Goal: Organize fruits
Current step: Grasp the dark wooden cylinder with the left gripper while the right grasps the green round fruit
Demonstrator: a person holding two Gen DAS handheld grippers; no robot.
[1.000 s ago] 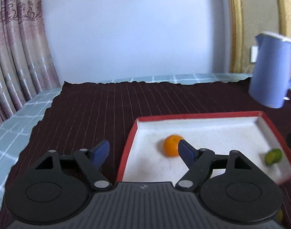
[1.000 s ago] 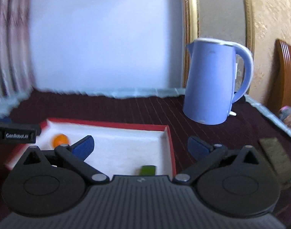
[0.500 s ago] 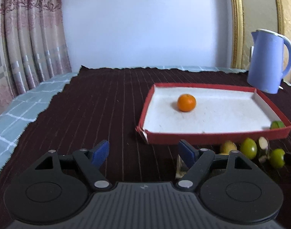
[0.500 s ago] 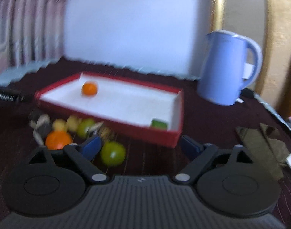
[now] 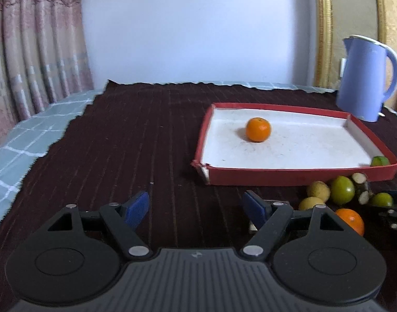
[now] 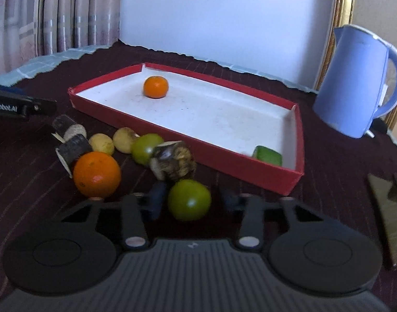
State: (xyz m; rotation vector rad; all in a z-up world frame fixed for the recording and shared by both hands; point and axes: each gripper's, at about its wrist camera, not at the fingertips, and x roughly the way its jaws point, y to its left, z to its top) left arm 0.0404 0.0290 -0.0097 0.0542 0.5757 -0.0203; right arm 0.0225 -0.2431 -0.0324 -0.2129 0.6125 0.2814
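Note:
A red tray with a white floor (image 5: 289, 175) (image 6: 250, 167) holds one orange (image 5: 258, 129) (image 6: 156, 87) and a green fruit (image 5: 379, 160) (image 6: 267, 155) in its corner. Loose fruit lies in front of it: an orange (image 6: 96, 174), yellow fruits (image 6: 102, 143), green fruits (image 6: 146, 147) and brown cut pieces (image 6: 173, 160). My right gripper (image 6: 191, 201) is open, its fingers on either side of a green fruit (image 6: 189, 199) on the cloth. My left gripper (image 5: 197, 206) is open and empty above the dark cloth, left of the fruit pile (image 5: 328, 195).
A blue kettle (image 5: 365, 78) (image 6: 354, 83) stands behind the tray at the right. A dark striped cloth (image 5: 133, 143) covers the table, with pale checked cloth (image 5: 21, 140) at its left edge. Flat dark objects (image 6: 385, 208) lie at the right.
Both grippers have pulled back from over the tray and come down low over the cloth. The right gripper now brackets a green fruit and its fingers have narrowed.

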